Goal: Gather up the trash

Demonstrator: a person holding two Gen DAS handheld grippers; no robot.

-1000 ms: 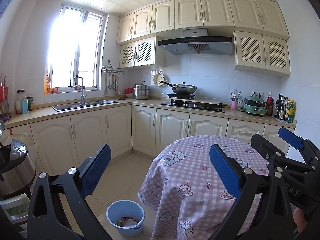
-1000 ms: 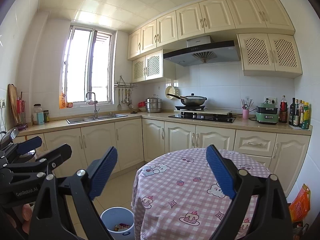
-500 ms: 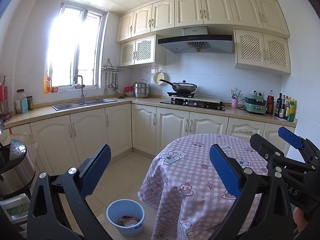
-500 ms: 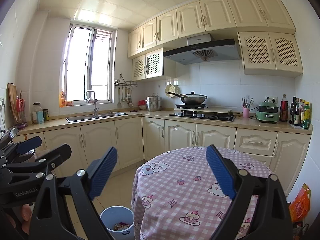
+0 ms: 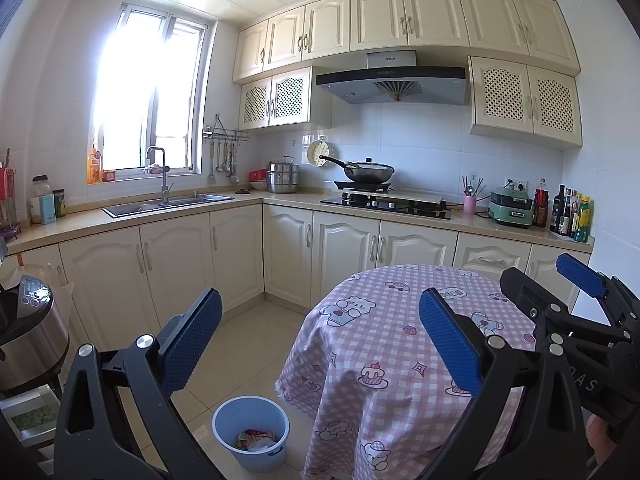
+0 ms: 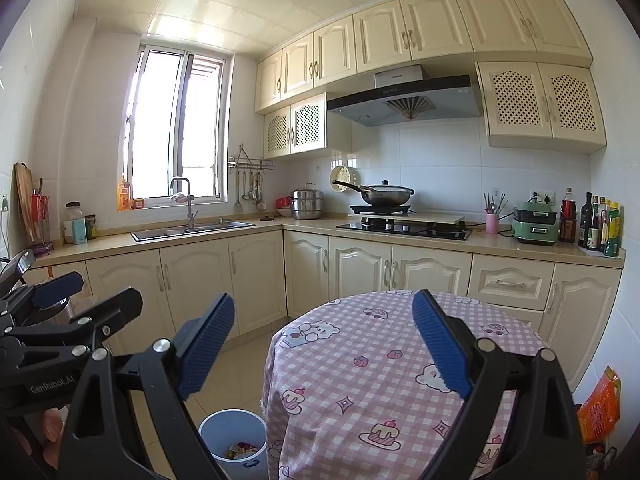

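A light blue bucket stands on the floor left of the round table, with wrappers lying in its bottom. The same bucket shows low in the right wrist view. My left gripper is open and empty, held high above the floor and the table's left edge. Over the table, my right gripper is open too, with nothing between its blue pads. Each gripper appears at the side of the other's view: the right one and the left one.
The round table wears a pink checked cloth. An L-shaped counter runs along the walls with a sink, a stove and a wok. A rice cooker stands at the left. An orange bag sits low at the right.
Both views have tilted slightly, so the scene sits a little lower in frame. The grippers stay open and nothing has been taken hold of.
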